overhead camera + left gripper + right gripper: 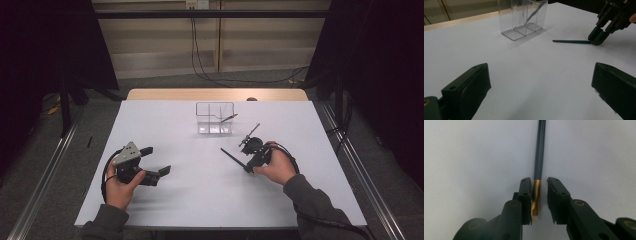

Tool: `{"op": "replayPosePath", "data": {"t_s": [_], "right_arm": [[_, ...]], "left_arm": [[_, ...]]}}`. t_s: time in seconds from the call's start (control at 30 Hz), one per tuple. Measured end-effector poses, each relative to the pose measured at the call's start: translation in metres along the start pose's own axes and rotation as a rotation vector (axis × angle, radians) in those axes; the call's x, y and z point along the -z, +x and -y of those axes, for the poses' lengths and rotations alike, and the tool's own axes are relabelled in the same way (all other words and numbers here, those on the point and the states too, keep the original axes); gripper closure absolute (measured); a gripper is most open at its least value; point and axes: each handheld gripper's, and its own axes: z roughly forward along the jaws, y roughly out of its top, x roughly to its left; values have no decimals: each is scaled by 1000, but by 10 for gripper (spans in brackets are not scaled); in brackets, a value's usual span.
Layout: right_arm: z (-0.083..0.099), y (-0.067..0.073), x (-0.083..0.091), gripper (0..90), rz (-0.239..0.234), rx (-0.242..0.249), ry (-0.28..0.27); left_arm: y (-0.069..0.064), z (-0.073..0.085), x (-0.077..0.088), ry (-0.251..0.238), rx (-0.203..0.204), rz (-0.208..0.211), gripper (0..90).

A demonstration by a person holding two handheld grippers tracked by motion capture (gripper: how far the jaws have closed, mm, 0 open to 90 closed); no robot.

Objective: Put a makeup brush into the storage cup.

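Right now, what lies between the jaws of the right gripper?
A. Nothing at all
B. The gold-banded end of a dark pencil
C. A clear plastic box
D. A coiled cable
B: in the right gripper view, the gold-banded end of the pencil lies on the table between the jaws of the right gripper.

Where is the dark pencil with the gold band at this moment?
In the high view the dark pencil lies on the white table, right of centre, in front of the clear box. Its gold end lies between the jaws of the right gripper.
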Motion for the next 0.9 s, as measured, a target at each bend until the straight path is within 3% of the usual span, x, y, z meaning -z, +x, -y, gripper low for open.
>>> {"op": "replayPosePath", "data": {"t_s": [0.37,0.63,0.67,0.9], "right_arm": [[-2,0,0,740,4,8,24],[-5,0,-1,828,9,24,39],[-5,0,-1,841,8,25,38],[-6,0,-2,844,3,33,44]], "left_arm": [[0,0,0,-1,7,0,16],[0,1,-1,-1,9,12,16],[-1,1,-1,7,6,-5,16],[-1,1,-2,1,6,11,16]]}}
